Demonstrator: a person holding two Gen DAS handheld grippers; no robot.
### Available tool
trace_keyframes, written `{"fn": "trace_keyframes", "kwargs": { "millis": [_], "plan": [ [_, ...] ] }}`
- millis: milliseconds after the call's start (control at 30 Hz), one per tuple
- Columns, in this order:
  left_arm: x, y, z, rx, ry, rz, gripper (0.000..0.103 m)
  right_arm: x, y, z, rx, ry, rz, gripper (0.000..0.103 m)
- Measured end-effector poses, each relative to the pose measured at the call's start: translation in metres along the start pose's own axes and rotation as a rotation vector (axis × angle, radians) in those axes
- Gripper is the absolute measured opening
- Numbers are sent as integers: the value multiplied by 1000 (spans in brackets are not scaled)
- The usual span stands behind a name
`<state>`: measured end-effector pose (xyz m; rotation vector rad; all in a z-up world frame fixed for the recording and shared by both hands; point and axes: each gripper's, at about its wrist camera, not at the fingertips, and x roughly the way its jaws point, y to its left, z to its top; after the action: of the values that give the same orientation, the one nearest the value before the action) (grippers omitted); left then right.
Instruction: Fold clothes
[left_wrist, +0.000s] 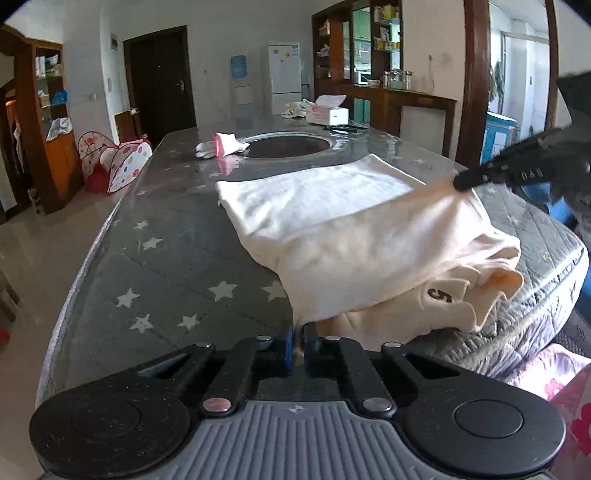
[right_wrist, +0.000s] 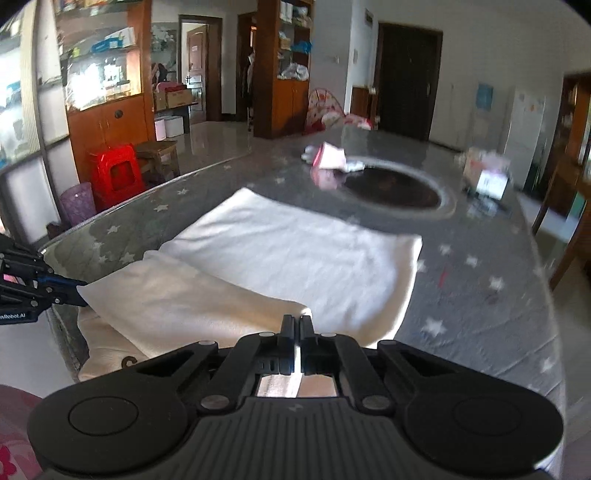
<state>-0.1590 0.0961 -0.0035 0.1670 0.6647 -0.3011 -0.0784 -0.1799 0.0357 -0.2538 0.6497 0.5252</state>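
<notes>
A cream garment (left_wrist: 351, 229) lies part folded on the grey star-patterned table cover (left_wrist: 147, 258), with a dark "5" on its lower layer at the near edge. My left gripper (left_wrist: 298, 338) is shut on the near corner of the raised top layer. My right gripper (left_wrist: 460, 182) pinches the other corner of that layer at the right, and the cloth hangs taut between the two. In the right wrist view the right gripper (right_wrist: 298, 323) is shut on the fold's edge of the garment (right_wrist: 288, 251). The left gripper (right_wrist: 79, 295) holds the fold's far-left corner.
Beyond the garment are a round dark inset (left_wrist: 288, 144), a white glove with a pink cuff (left_wrist: 221, 146) and a tissue box (left_wrist: 327, 112). A red stool (right_wrist: 116, 173) and a spotted play tent (left_wrist: 122, 162) stand on the floor beside the table.
</notes>
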Motion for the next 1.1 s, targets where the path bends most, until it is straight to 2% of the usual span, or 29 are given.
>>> {"fn": "trace_keyframes", "kwargs": {
  "millis": [200, 400, 600, 833, 1067, 1100],
  "plan": [
    [0, -2, -2, 35, 10, -3, 6, 19, -5, -12, 34, 78, -24, 4],
    [-9, 11, 2, 19, 32, -57, 8, 12, -6, -9, 24, 44, -7, 8],
    [-16, 32, 26, -65, -26, -107, 8, 10, -2, -6, 14, 21, 33, 8],
    [21, 27, 55, -110, -47, -163, 8, 25, 6, -9, 8, 35, 67, 8],
    [57, 22, 51, -80, -8, -111, 8, 36, 0, -15, 25, 69, 55, 8],
    [58, 25, 47, -85, -4, -107, 11, 37, -1, -17, 28, 75, 53, 8]
  ]
}}
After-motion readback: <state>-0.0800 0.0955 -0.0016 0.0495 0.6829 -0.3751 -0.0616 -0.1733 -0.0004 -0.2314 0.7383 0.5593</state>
